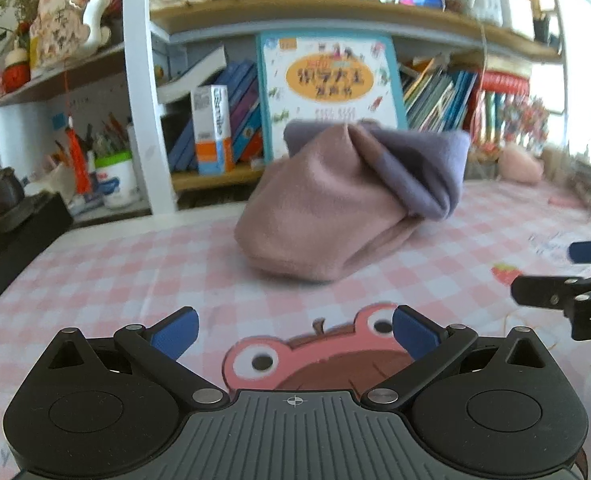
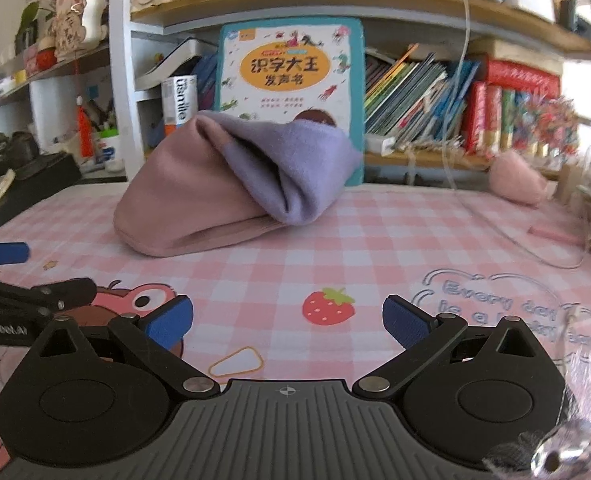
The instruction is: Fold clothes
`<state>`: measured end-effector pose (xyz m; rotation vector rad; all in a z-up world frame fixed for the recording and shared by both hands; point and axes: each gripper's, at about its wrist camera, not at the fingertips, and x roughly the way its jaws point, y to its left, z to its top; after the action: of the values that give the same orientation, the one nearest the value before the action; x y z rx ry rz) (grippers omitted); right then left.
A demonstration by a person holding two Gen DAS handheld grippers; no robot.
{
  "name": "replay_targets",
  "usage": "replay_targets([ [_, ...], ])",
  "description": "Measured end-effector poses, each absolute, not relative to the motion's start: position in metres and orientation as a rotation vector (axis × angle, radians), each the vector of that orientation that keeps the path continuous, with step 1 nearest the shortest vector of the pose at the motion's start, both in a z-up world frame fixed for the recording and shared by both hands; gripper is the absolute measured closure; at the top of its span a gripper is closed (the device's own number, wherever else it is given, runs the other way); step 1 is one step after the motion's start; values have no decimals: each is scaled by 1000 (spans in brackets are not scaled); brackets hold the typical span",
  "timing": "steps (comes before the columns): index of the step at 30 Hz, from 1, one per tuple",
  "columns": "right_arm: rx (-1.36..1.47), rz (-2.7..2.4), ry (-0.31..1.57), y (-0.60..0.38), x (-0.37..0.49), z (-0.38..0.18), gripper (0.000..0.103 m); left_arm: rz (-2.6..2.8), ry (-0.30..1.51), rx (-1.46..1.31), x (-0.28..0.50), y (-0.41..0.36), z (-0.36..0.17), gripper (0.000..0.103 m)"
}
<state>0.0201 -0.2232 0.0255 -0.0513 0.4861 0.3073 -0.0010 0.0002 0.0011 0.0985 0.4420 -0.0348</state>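
garment (image 1: 319, 208): pink-and-purple heap mid-table (image 1: 95, 280), toward back edge | handling: looks soft, light, floppy; pinch purple hem | left gripper (image 1: 294, 334), right gripper (image 2: 287, 320): fingers wide, empty, near front edge

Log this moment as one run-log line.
left hand-held gripper: open, empty | right hand-held gripper: open, empty | garment: bunched on checked tablecloth, untouched
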Motion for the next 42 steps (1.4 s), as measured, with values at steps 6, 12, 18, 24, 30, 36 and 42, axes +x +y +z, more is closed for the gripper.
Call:
replay_targets([
  [6, -191, 395, 413, -221, 53, 54, 1, -74, 400, 207, 7, 4, 21, 0],
  [12, -303, 428, 360, -205, 119, 61, 3, -108, 477, 87, 32, 14, 30, 0],
  [18, -288, 415, 330, -197, 164, 48, 30, -121, 491, 61, 43, 18, 23, 0],
  [24, -304, 496, 480, -187, 153, 35, 85, -135, 464, 122, 36, 15, 24, 0],
  [30, 132, 768, 561, -227, 107, 80, 87, -131, 436, 168, 24, 9, 26, 0],
  [36, 483, 875, 346, -265, 78, 150, 87, -194, 408, 120, 7, -4, 31, 0],
  [42, 606, 937, 158, -281, 54, 195, 87, -226, 366, 164, -14, -24, 27, 0],
])
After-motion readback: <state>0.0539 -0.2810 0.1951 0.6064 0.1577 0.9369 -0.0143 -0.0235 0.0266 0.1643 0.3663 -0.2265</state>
